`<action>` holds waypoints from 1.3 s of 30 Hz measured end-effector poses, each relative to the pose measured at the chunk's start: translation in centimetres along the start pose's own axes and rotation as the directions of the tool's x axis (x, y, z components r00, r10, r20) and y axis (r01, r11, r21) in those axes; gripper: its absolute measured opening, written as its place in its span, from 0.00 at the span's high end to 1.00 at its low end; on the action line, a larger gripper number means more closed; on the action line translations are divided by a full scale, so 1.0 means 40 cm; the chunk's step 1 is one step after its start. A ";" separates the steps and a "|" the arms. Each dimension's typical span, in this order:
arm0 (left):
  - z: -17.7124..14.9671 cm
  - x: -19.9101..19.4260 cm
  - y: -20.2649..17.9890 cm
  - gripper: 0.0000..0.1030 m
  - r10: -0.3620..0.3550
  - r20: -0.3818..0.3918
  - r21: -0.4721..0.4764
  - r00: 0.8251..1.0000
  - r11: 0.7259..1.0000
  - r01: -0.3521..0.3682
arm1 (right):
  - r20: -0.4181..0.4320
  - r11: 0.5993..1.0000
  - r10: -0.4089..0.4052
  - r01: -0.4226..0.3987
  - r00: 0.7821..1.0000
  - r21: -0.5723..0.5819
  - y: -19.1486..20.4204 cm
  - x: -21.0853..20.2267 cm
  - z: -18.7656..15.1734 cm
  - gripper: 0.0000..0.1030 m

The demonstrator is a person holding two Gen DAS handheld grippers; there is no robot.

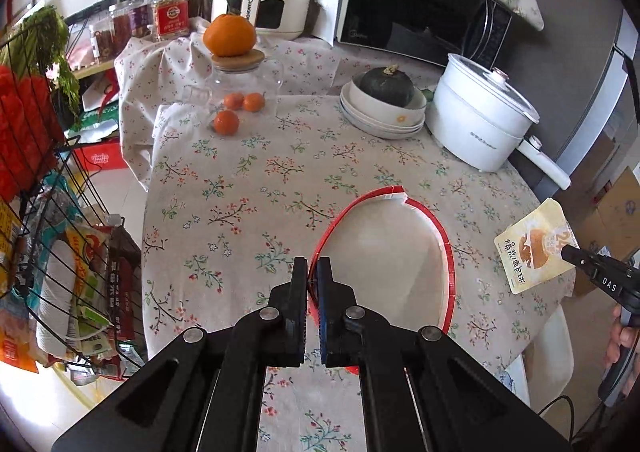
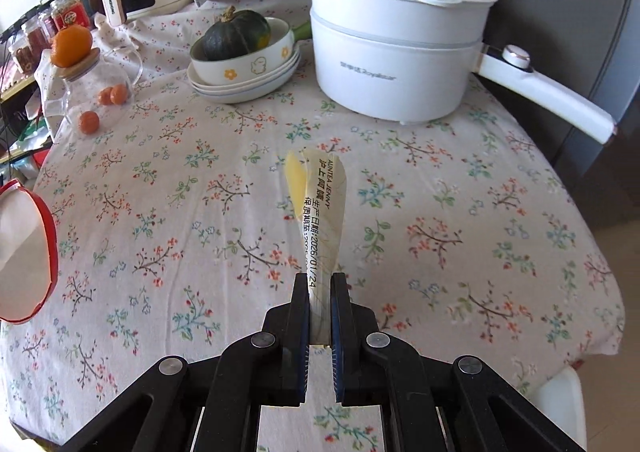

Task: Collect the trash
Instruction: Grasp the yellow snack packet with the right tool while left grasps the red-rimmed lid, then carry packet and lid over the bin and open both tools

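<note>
worktop (image 1: 248, 188): floral cloth all over it, grey fridge off to its right
wire rack (image 1: 52, 212): left of the worktop, crammed with packets
glass jar (image 1: 240, 92): far-left on the worktop, big orange sitting on its lid
left hand-held gripper (image 1: 314, 272): clamped on the red rim of a bag (image 1: 384, 248), held over the worktop
right hand-held gripper (image 2: 320, 284): pinching a cream snack wrapper (image 2: 320, 204) above the worktop
white pot (image 2: 400, 52): far-right on the worktop, beside the stacked bowls with a squash

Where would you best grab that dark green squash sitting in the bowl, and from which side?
Probably across the body of the squash from above, fingers either side of its stub stem. The bowl walls off its lower half, the white pot crowds one side, and the stem looks too short to trust. Both grippers are occupied now.
</note>
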State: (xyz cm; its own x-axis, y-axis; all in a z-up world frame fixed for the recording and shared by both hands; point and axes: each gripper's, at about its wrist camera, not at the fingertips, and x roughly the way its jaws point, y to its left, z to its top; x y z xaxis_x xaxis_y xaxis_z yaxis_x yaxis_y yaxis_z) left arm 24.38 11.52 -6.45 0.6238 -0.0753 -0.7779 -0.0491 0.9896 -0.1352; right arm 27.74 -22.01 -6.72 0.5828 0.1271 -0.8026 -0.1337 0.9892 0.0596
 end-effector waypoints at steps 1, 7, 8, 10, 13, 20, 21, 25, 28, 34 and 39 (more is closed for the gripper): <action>-0.011 -0.010 -0.016 0.96 -0.008 0.002 0.008 1.000 1.000 0.008 | 0.007 1.000 0.003 -0.003 1.000 0.005 -0.010 -0.018 -0.011 0.94; -0.083 -0.043 -0.101 0.96 -0.097 -0.009 0.000 0.995 0.995 0.097 | 0.037 1.000 0.017 -0.018 0.999 0.018 -0.063 -0.110 -0.092 0.94; -0.094 -0.045 -0.115 0.96 -0.110 -0.013 0.000 0.994 0.994 0.110 | 0.038 1.000 0.013 -0.013 0.999 0.017 -0.071 -0.121 -0.107 0.94; -0.117 -0.048 -0.140 0.96 -0.138 -0.022 -0.008 0.990 0.990 0.138 | 0.036 1.000 0.010 -0.011 0.999 0.023 -0.091 -0.141 -0.136 0.94; -0.148 -0.043 -0.177 0.96 -0.180 -0.040 -0.009 0.983 0.984 0.180 | 0.033 0.999 0.002 -0.004 0.999 0.044 -0.127 -0.166 -0.175 0.94; -0.195 -0.031 -0.292 0.96 -0.273 -0.094 0.026 0.957 0.961 0.277 | -0.027 0.990 -0.039 0.042 0.999 0.135 -0.242 -0.186 -0.263 0.94; -0.199 -0.032 -0.315 0.96 -0.274 -0.097 0.047 0.957 0.959 0.279 | -0.041 0.988 -0.048 0.054 0.998 0.146 -0.259 -0.184 -0.274 0.94; -0.215 -0.017 -0.393 0.96 -0.274 -0.120 0.117 0.954 0.950 0.288 | -0.088 0.979 -0.077 0.092 0.993 0.182 -0.324 -0.178 -0.320 0.94; -0.237 0.005 -0.449 0.96 -0.278 -0.153 0.152 0.948 0.942 0.300 | -0.126 0.971 -0.085 0.111 0.988 0.214 -0.372 -0.168 -0.357 0.94; -0.279 0.044 -0.560 0.96 -0.279 -0.197 0.224 0.940 0.920 0.321 | -0.198 0.949 -0.073 0.129 0.977 0.288 -0.455 -0.147 -0.424 0.81; -0.306 0.072 -0.649 0.96 -0.280 -0.224 0.268 0.934 0.903 0.335 | -0.221 0.939 -0.101 0.167 0.970 0.301 -0.497 -0.152 -0.449 0.68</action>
State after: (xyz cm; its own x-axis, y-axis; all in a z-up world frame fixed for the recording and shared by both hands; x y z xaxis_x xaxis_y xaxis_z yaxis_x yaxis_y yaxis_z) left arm 17.89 -15.90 -12.70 0.4215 -0.3745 -0.8259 0.3735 0.9016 -0.2182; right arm 12.44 -43.76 -13.67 0.4015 0.0070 -0.9158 0.2129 0.9719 0.1007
